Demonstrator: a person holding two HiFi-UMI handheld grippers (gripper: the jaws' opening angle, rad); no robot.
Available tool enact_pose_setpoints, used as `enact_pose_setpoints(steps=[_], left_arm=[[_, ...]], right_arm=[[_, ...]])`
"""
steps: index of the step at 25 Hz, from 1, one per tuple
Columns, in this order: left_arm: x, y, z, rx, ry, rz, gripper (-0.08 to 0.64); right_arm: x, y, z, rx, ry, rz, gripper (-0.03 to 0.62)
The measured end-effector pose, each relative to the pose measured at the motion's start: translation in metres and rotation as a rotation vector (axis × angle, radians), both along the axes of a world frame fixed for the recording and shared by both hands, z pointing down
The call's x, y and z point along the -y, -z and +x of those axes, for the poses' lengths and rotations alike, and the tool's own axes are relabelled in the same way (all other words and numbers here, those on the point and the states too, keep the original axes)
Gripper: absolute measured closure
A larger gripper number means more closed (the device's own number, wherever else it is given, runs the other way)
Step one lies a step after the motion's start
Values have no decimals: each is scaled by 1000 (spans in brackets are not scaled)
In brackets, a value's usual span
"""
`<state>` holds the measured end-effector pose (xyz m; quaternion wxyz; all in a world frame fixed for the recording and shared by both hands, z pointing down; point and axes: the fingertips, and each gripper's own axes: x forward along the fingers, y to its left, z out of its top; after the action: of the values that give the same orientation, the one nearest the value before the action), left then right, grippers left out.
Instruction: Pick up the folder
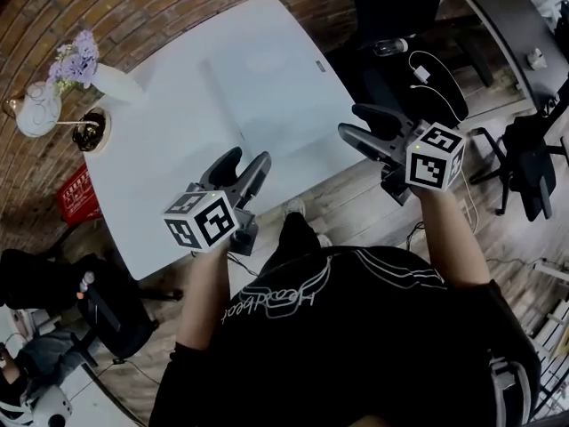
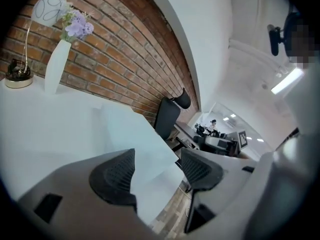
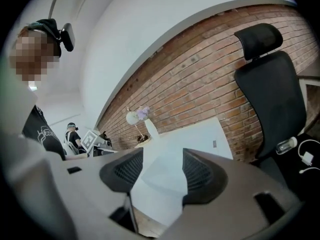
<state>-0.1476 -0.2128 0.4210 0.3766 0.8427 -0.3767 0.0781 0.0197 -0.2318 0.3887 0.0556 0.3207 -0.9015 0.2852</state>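
A pale, nearly white folder (image 1: 262, 83) lies flat on the white table (image 1: 151, 194), toward its far right part. My left gripper (image 1: 244, 160) hovers over the table's near edge, short of the folder, open with nothing between its fingers. My right gripper (image 1: 353, 121) hangs off the table's right edge, over the floor, also open and empty. In the left gripper view the folder (image 2: 127, 129) lies ahead of the open left gripper (image 2: 157, 159). In the right gripper view the folder (image 3: 166, 179) shows through the gap of the open right gripper (image 3: 163, 154).
A white vase with purple flowers (image 1: 107, 80), a round white lamp (image 1: 37, 109) and a small dark dish (image 1: 89, 132) stand at the table's far left by the brick wall. A black office chair (image 1: 400, 7) and cables with a charger (image 1: 422, 74) are beyond the right edge.
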Motion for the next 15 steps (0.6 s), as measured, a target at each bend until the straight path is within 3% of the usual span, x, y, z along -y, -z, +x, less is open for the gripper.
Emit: enact_pose_setpoints(steps=[15], left_arm=[[63, -85, -22, 20, -18, -194, 291]], right_arm=[[91, -96, 3, -192, -38, -183, 379]])
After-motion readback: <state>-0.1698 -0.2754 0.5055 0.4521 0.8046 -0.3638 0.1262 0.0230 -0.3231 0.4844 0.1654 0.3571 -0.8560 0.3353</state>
